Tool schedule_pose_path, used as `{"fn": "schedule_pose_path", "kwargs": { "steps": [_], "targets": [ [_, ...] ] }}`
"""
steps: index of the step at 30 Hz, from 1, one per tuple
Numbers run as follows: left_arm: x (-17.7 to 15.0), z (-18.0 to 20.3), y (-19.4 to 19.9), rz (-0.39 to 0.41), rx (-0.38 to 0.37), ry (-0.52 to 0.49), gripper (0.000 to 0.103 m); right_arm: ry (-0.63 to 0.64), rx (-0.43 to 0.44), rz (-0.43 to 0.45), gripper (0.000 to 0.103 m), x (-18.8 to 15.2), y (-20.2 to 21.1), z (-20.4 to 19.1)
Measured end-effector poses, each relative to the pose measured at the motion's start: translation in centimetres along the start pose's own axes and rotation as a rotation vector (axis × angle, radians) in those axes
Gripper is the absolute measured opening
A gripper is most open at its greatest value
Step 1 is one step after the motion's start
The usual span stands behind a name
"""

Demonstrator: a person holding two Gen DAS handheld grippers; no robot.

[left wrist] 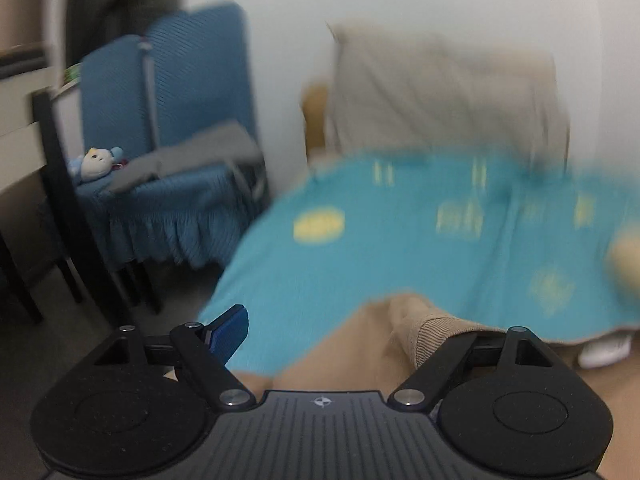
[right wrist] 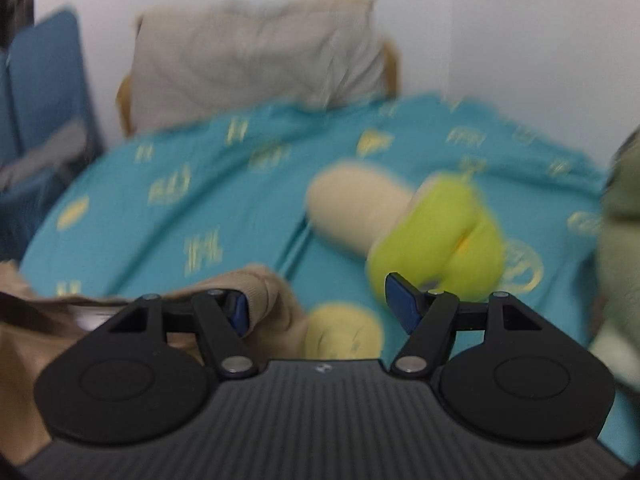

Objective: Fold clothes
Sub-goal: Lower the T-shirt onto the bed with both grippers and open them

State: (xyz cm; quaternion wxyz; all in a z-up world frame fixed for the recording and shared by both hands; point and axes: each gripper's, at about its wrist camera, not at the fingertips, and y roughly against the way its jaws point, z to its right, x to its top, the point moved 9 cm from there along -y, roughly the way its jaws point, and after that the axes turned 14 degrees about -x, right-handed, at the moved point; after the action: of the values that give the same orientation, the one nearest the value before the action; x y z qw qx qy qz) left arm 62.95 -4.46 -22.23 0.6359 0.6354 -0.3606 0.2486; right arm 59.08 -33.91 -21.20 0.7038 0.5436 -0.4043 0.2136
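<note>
A tan garment with a ribbed hem [left wrist: 424, 332] lies at the near edge of the teal bed. In the left wrist view it bunches up between the jaws and hides the right finger. My left gripper [left wrist: 352, 330] is open wide; only its blue left finger [left wrist: 230, 330] shows. In the right wrist view the same tan garment [right wrist: 260, 292] wraps round the left finger [right wrist: 239, 314]. My right gripper [right wrist: 318, 302] also stands open, its right finger [right wrist: 402, 300] bare over the sheet. Both views are blurred by motion.
The bed has a teal sheet with yellow prints [right wrist: 168, 184] and a beige pillow [right wrist: 256, 52] against the white wall. A beige roll [right wrist: 352, 204] and a lime-green plush [right wrist: 440, 232] lie on it. A blue chair [left wrist: 168, 128] holding a toy [left wrist: 96, 162] stands to the left.
</note>
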Motion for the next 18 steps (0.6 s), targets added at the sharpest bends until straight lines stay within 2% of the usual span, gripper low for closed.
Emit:
{"fn": "schedule_pose_path", "kwargs": {
  "steps": [2,4,7,9,13,16,18],
  "targets": [
    [-0.9,1.1,-1.8,-0.134,0.003,-0.151,0.078,0.114,0.057,-0.058,0.083,-0.8,0.1,-1.8],
    [-0.9,1.7,-2.4,-0.223,-0.041,-0.235,0.079,0.196,0.118,-0.093,0.085,-0.9,0.6,-3.3],
    [0.0,1.7,-1.0,-0.279,-0.149,-0.192,0.082,0.193,0.244,-0.105,0.085,-0.1,3.8,-4.5],
    [1.2,1.4,1.4,-0.238,-0.214,-0.132,0.086,0.157,0.29,-0.095,0.085,0.8,6.2,-4.2],
    [2.5,0.9,8.1,-0.105,-0.286,-0.073,0.091,0.125,0.298,-0.02,0.085,0.9,13.1,-2.4],
    [1.4,0.5,12.7,-0.037,-0.307,-0.047,0.103,0.111,0.293,0.029,0.085,-0.2,18.7,-1.0],
    [0.4,0.2,15.7,0.001,-0.316,-0.033,0.103,0.092,0.296,0.041,0.085,-1.5,22.1,0.0]
  ]
}}
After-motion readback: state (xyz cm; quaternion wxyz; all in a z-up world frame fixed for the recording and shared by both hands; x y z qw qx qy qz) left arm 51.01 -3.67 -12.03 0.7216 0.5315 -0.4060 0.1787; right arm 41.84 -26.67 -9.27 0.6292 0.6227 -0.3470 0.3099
